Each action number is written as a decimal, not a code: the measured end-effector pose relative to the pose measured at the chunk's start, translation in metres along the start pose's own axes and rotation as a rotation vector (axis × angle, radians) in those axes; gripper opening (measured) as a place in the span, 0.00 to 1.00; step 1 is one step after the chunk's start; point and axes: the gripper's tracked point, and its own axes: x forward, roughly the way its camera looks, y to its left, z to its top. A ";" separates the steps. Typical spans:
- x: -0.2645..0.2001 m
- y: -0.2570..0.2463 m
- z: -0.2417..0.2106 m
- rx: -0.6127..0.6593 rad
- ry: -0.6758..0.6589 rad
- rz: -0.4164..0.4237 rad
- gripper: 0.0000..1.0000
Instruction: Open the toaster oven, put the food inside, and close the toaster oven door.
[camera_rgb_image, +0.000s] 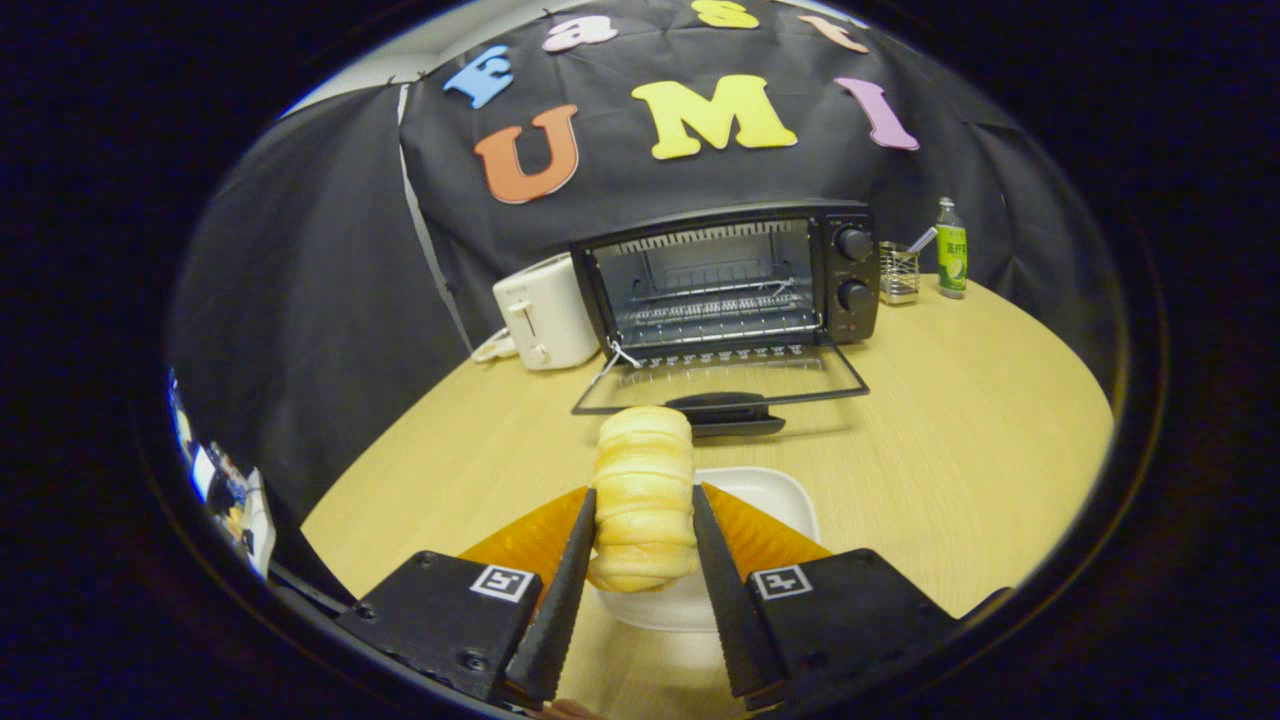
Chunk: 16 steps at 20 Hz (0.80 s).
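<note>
A ridged bread roll is clamped between the two fingers of the gripper, both fingers being pressed against its sides, so the gripper is closed on the food. The roll is held upright above a white plate that rests on the wooden counter, and it is not seen to touch the plate. Beyond the fingers, the toaster oven is set toward the back of the counter with its glass door folded down flat toward the gripper; the door handle is seen just ahead of the roll's top. The wire rack inside the oven cavity is exposed and bare. Two round knobs are mounted on the oven's right-hand panel. A white pop-up toaster is placed just beside the oven on one side, and a wire mesh holder and a green-labelled bottle are placed on the other.
</note>
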 end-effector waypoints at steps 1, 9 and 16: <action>0.001 0.006 0.007 0.036 -0.021 0.025 0.65; 0.020 0.014 0.060 0.460 -0.159 0.215 0.65; 0.061 -0.018 0.103 0.487 -0.223 0.159 0.65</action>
